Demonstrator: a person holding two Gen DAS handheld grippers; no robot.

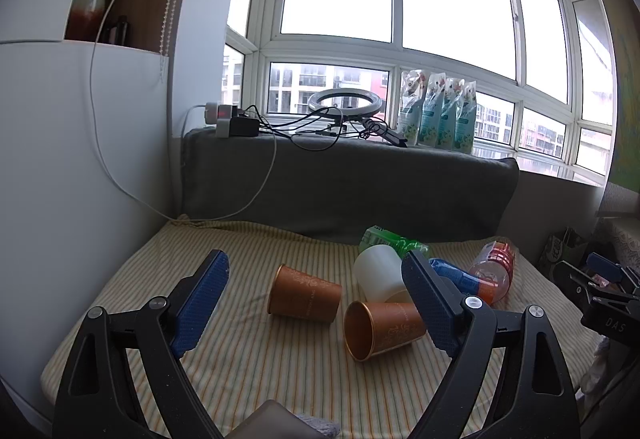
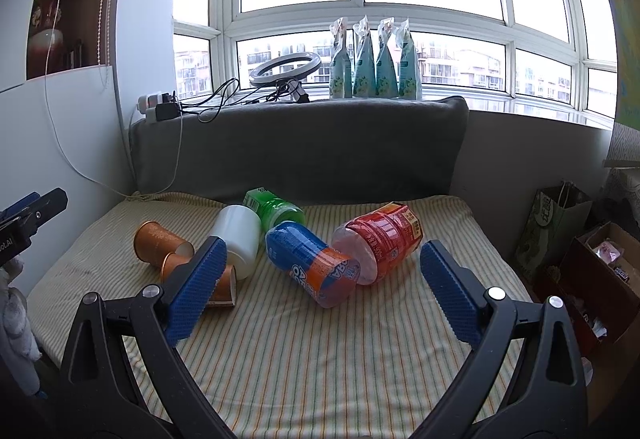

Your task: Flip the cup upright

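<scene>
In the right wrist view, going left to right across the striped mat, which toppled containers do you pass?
Far copper cup → white cup → blue-and-orange bottle → red bottle. The near copper cup and the green bottle overlap others, so I leave them out.
</scene>
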